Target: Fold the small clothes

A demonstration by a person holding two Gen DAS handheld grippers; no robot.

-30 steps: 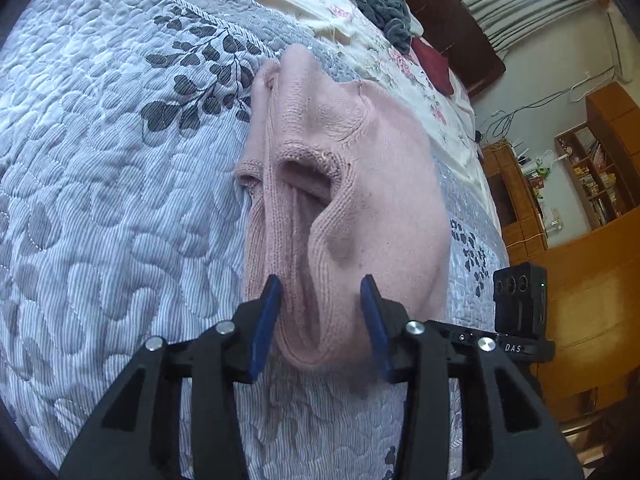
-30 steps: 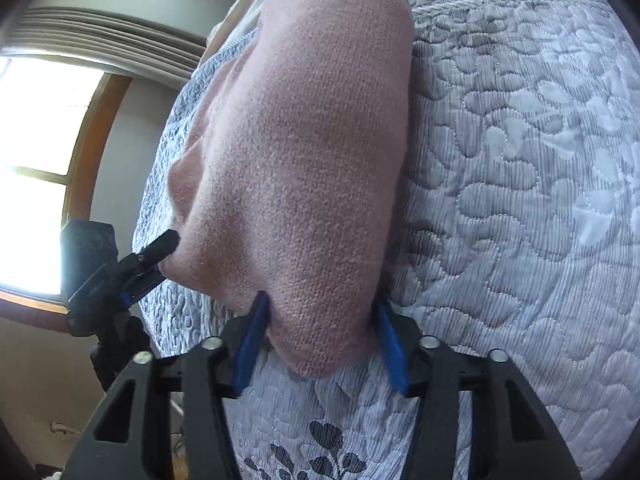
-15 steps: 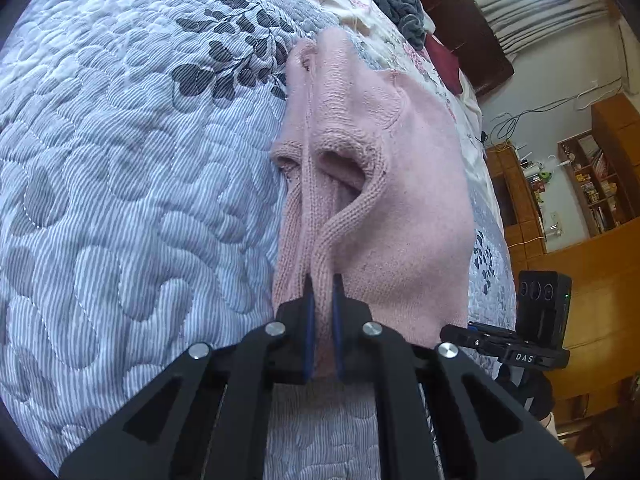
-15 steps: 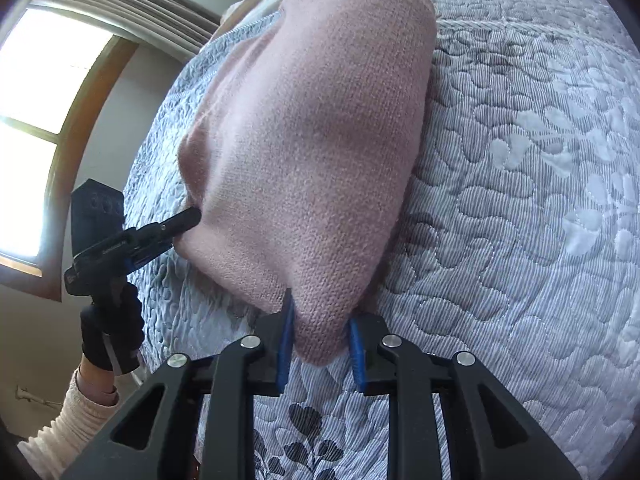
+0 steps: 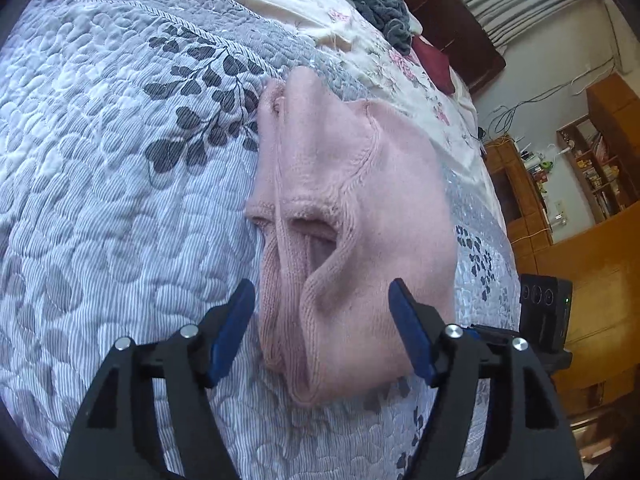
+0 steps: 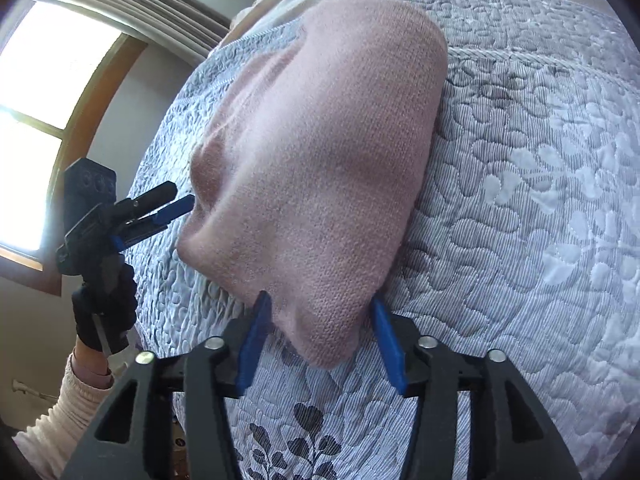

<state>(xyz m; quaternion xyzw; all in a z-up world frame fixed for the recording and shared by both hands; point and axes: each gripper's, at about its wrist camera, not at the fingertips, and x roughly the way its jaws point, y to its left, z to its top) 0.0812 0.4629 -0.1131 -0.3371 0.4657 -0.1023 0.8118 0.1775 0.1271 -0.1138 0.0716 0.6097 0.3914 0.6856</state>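
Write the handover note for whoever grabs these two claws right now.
Left claw: open, jaws either side of the near edge of the pink knit sweater, not gripping.
Right claw: open, straddling the sweater's other near corner, not gripping.
Sweater: folded into a compact bundle, lying on the grey quilted bedspread.
Done: the fold looks laid down and both claws are off it.
Left: probably tidy or set it aside; a grey garment lies further up the bed.

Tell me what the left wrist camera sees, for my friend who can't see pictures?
A folded pink knit sweater lies on a grey quilted bedspread with dark leaf prints. The open left gripper has a blue finger on each side of the sweater's near end. Behind lie grey clothes and wooden shelves.
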